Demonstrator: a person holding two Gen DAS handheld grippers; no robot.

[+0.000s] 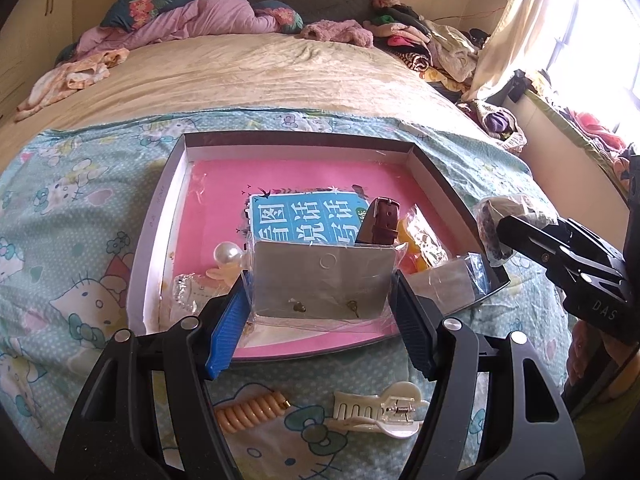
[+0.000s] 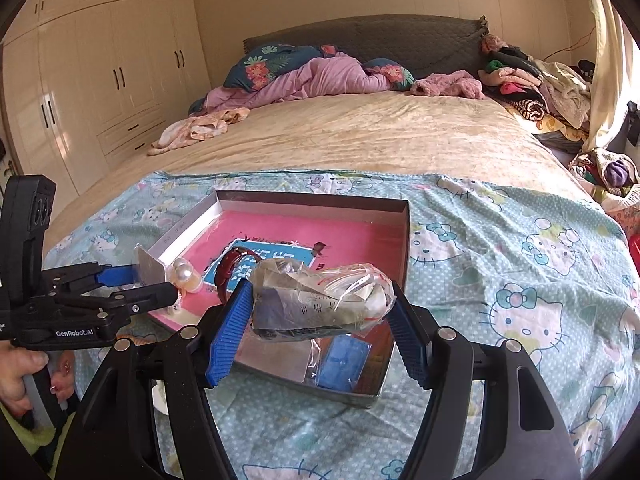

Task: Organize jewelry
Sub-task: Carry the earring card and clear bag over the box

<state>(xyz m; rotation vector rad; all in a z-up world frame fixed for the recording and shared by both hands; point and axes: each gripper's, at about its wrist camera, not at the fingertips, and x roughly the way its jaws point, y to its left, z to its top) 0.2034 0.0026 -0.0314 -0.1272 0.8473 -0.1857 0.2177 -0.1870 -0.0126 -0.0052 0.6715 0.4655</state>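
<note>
Nearest the left wrist camera, outside the box on the Hello Kitty sheet, lie a white claw hair clip and a peach spiral hair tie. Both are light; the clip is stiff plastic and best taken across its body, while the tie is springy and likely to squirm out of a shallow pinch.

Just above the box's near edge, the left gripper has its blue pads pressed on the two side edges of an earring card in a clear sleeve. The card looks thin and apt to bow, and the sleeve is slick, so a light squeeze low on the edges seems right.

At the box's right near corner, the right gripper is clamped on a crumpled plastic pouch, soft, crackly and probably slippery.

Further in, a brown watch strap, a large pearl ornament and an orange packet lie on the box's pink floor.
</note>
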